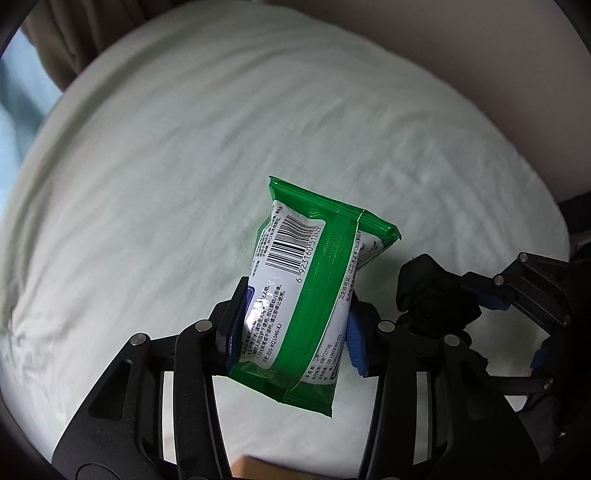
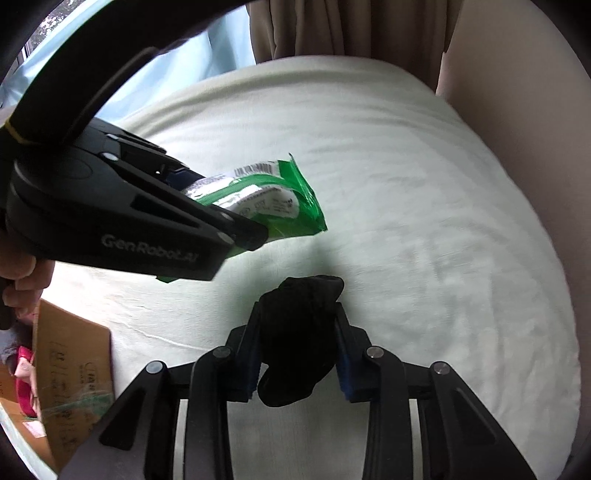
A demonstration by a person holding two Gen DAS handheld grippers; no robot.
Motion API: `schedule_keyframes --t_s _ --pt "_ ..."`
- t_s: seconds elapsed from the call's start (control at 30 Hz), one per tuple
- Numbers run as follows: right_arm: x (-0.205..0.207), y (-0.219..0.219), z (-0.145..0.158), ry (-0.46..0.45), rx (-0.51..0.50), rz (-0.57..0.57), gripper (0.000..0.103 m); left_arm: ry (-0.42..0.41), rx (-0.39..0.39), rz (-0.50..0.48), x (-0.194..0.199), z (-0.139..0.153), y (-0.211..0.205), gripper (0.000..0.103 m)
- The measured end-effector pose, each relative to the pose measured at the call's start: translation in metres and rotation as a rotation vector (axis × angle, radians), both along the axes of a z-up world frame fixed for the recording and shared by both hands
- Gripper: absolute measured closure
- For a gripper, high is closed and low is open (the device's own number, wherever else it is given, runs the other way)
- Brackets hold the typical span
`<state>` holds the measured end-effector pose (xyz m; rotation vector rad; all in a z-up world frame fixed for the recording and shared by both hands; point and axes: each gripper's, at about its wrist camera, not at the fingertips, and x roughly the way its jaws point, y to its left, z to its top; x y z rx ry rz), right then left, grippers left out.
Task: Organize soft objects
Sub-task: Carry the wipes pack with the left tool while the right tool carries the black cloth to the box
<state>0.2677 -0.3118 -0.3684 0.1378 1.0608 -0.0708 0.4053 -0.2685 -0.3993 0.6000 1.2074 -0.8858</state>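
Observation:
A green and white pack of wet wipes (image 1: 306, 288) with a barcode hangs above the pale bed sheet, and my left gripper (image 1: 295, 325) is shut on its lower half. The same pack (image 2: 266, 203) shows in the right wrist view, sticking out of the left gripper (image 2: 243, 232) at the left. A crumpled black cloth (image 2: 299, 336) is clamped between the blue pads of my right gripper (image 2: 299, 350), lifted off the sheet. In the left wrist view that black cloth (image 1: 428, 291) and the right gripper (image 1: 472, 299) sit close on the right.
A pale green bed sheet (image 1: 221, 147) fills both views. An open cardboard box (image 2: 70, 373) with pink items inside stands at the bed's lower left edge. Beige curtains (image 2: 332, 26) and a beige wall border the far side. A hand (image 2: 22, 284) holds the left gripper.

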Motion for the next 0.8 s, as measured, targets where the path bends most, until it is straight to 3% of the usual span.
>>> schedule_keyframes --t_s 0.33,0.6,0.8 --pt "-0.042 0.011 0.098 -0.079 -0.024 0.026 0.072 -0.055 -0.077 0.154 -0.04 0.105 0.058 0.062" --pt "-0.068 0.059 0.185 -0.141 0.012 0.055 0.072 -0.11 -0.118 0.329 -0.085 0.18 0.133 0.062" --pt "-0.09 0.103 0.233 -0.184 0.023 0.135 0.072 -0.125 -0.165 0.467 -0.125 0.213 0.204 0.062"
